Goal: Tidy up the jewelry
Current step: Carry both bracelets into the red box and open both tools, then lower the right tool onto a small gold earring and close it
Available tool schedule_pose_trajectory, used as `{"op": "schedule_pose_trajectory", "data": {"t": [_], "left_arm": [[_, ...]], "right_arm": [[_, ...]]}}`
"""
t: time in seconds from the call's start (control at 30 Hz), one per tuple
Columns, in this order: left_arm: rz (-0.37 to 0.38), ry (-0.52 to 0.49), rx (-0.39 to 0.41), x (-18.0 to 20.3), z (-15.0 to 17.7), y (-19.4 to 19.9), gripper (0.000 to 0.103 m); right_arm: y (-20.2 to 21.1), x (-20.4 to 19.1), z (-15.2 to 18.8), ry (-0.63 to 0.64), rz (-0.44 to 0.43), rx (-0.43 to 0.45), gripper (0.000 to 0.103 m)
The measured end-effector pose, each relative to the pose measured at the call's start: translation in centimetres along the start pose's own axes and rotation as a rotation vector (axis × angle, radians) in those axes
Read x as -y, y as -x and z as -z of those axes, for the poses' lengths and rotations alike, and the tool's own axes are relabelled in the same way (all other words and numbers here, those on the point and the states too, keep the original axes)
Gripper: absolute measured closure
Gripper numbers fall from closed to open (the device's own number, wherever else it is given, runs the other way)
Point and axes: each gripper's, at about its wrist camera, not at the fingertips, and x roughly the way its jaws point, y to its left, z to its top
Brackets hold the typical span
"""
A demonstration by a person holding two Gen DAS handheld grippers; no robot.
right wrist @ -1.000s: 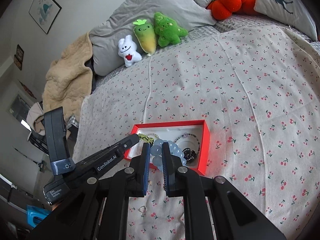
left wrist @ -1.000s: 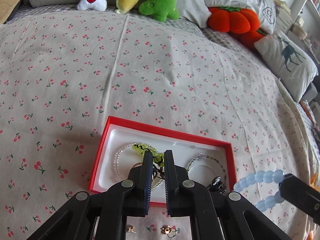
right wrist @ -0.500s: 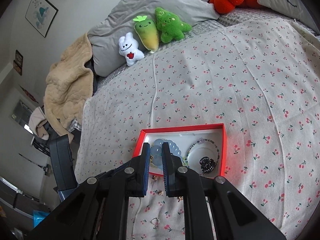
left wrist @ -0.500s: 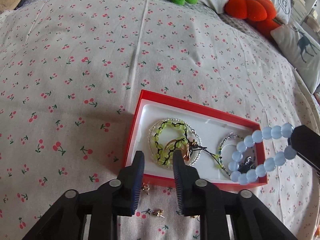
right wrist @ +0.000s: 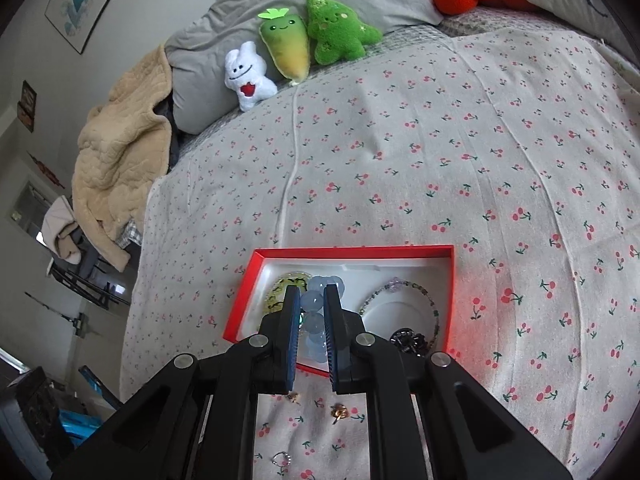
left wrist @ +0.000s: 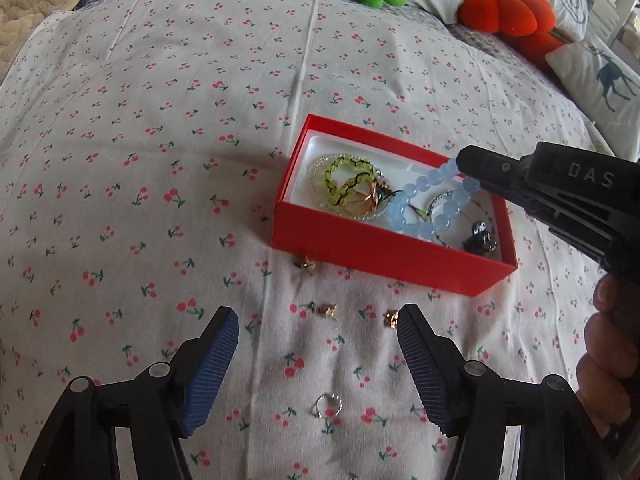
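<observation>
right tool point(right wrist: 312, 300) pinches blue bracelet point(left wrist: 430, 200) inside red box point(left wrist: 384, 250).

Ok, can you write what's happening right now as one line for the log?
left gripper: open, empty, over bedspread | right gripper: shut on blue bead bracelet, over red box | loose: silver ring

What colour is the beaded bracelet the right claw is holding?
Pale translucent blue. The bracelet shows best in the left wrist view, hanging from the right claw.

Left hand-held gripper point(left wrist: 316, 344) agape, right point(right wrist: 312, 320) clamped
</observation>
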Motion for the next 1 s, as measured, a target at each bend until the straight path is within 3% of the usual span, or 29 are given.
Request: {"op": "schedule_pose_trajectory", "data": {"t": [0.17,0.27,0.4,0.57,0.7,0.8,0.87,1.0], "left_arm": [[-0.019,0.049,0.001,-0.8,1.5,2.3,0.028],[0.0,0.034,0.008,-0.7,1.4,3.6,0.026],[-0.002,0.004,0.053,-0.5,0.7,4.6,0.025],[0.067,-0.043,0.065,-0.5,0.4,3.3,0.025],[-0.011,-0.072,0.119,-1.7,0.8,1.8,0.025],[-0.011,-0.091,0.15,-2.8,0.7,0.9,0.026],[0.019,-0.101,0.177,-3.2,0.5,0.4,0.028],[0.093,-0.163,0.194,-3.3,-0.1,-0.9,0.053]], "right_arm": [[1.6,0.0,0.0,0.007,0.132,0.034,0.087],[4.0,-0.8,0.3,0.023,0.15,0.052,0.069],[7.3,-1.9,0.8,0.061,0.104,0.054,0.05],[9.6,-2.7,3.8,0.156,0.093,0.051,0.048],[8.5,-1.8,7.4,0.159,0.125,0.065,0.048],[6.2,-0.6,9.2,0.153,0.158,0.041,0.048],[4.7,0.0,9.9,0.152,0.185,0.033,0.048],[2.8,-0.3,9.8,0.206,0.174,0.01,0.048]]}}
